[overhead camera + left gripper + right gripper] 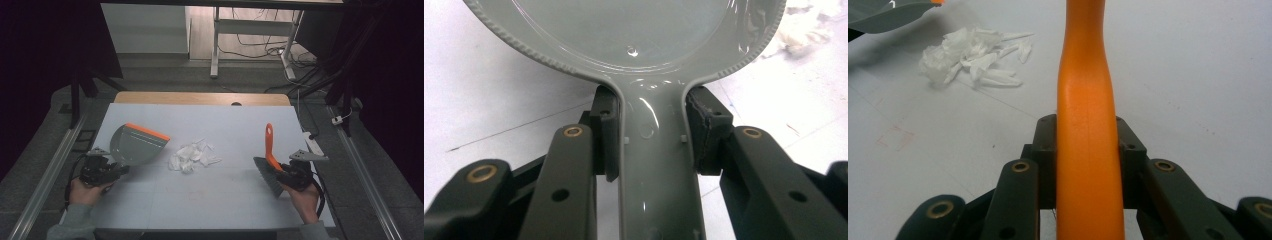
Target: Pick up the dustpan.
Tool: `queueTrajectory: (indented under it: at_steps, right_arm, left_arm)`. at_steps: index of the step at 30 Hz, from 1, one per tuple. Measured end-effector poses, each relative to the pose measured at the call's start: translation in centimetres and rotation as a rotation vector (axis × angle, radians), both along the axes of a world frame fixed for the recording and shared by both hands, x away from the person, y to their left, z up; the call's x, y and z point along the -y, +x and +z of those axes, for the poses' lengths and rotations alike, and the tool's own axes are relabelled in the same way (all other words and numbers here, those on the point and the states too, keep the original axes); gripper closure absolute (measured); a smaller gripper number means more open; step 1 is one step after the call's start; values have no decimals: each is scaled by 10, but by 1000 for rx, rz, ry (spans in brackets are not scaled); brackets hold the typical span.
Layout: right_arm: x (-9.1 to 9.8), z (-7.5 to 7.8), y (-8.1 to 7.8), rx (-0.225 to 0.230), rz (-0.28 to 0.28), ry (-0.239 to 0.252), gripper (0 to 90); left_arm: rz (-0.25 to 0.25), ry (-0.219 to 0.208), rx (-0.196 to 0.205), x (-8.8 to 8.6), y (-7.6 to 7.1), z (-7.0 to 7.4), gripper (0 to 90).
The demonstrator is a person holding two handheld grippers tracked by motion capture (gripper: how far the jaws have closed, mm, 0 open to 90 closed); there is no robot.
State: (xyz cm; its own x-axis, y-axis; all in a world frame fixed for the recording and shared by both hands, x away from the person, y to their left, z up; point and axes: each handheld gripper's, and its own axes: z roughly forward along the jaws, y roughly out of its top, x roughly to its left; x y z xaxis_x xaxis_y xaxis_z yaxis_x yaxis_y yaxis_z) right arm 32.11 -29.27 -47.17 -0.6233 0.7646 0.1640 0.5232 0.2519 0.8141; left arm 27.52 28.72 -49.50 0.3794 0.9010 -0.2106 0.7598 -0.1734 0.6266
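While both hands rest low on the white table (210,200), items stand thus. Left gripper (116,170): fingers (606,135) clamped on the handle of a grey dustpan (134,145) with orange lip, pan at the table's left. Right gripper (286,172): fingers (1045,150) closed on the orange handle of a brush (270,165), bristles at the table's right. Crumpled white paper scraps (192,156): between them, just beside the pan's lip.

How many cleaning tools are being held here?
2. A grey dustpan sits at the table's left, its handle clamped in the left tongs; an orange-handled brush stands at the right, clamped in the right tongs.
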Motion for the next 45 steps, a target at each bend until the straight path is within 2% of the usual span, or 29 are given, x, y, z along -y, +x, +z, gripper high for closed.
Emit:
queueTrajectory:
  at_steps: [9, 16, 24, 32, 45]
  right_arm:
    - [-2, 4, 2, 11, 1, 34, 704]
    - [-2, 8, 0, 19, -13, 58, 703]
    - [-5, 13, 1, 32, -33, 66, 703]
    - [-8, 18, 1, 39, -35, 88, 703]
    - [-36, 24, 28, 28, -17, 107, 703]
  left_arm:
    - [-67, -6, 33, -5, -6, 8, 618]
    - [-107, -33, 51, -9, -12, 14, 618]
    - [-138, -28, 59, -11, -18, 16, 618]
    - [-194, -18, 69, -9, -26, 21, 618]
    - [-261, 8, 41, -15, -38, 12, 618]
